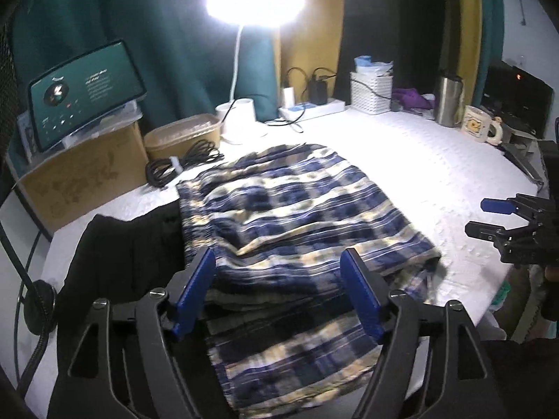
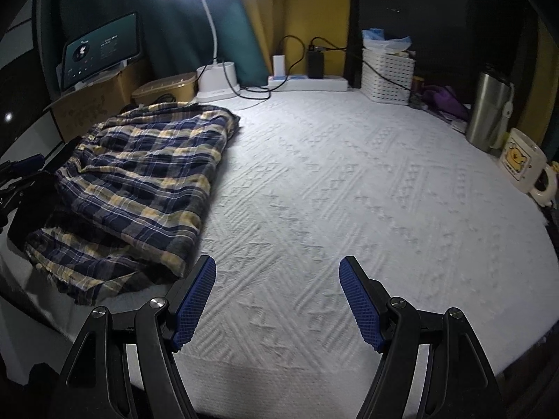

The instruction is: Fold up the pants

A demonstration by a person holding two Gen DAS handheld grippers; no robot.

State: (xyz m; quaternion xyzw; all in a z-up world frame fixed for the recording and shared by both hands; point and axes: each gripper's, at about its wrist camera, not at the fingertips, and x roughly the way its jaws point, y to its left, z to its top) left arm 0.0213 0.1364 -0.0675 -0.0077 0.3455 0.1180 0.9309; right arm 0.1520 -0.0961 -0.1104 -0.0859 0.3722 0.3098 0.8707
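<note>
Pants (image 2: 139, 178): plaid, navy and pale yellow with thin white lines. Garment beside them (image 1: 115, 265): plain black. Surface (image 2: 349, 192) cover: white, embossed zigzag-and-diamond texture. Left tongs (image 1: 279, 272) and right tongs (image 2: 277, 279): black frames, blue pads. Curtain (image 1: 157, 35): teal; wall strip (image 2: 272, 10): mustard yellow. Mug (image 2: 522, 162): cream with yellow cartoon print. Flask (image 2: 489, 108): bare steel. Basket (image 2: 386, 76): white lattice.

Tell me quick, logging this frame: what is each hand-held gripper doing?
Left hand-held gripper: open, holding nothing, above the plaid pants.
Right hand-held gripper: open, empty, over the white cloth.
</note>
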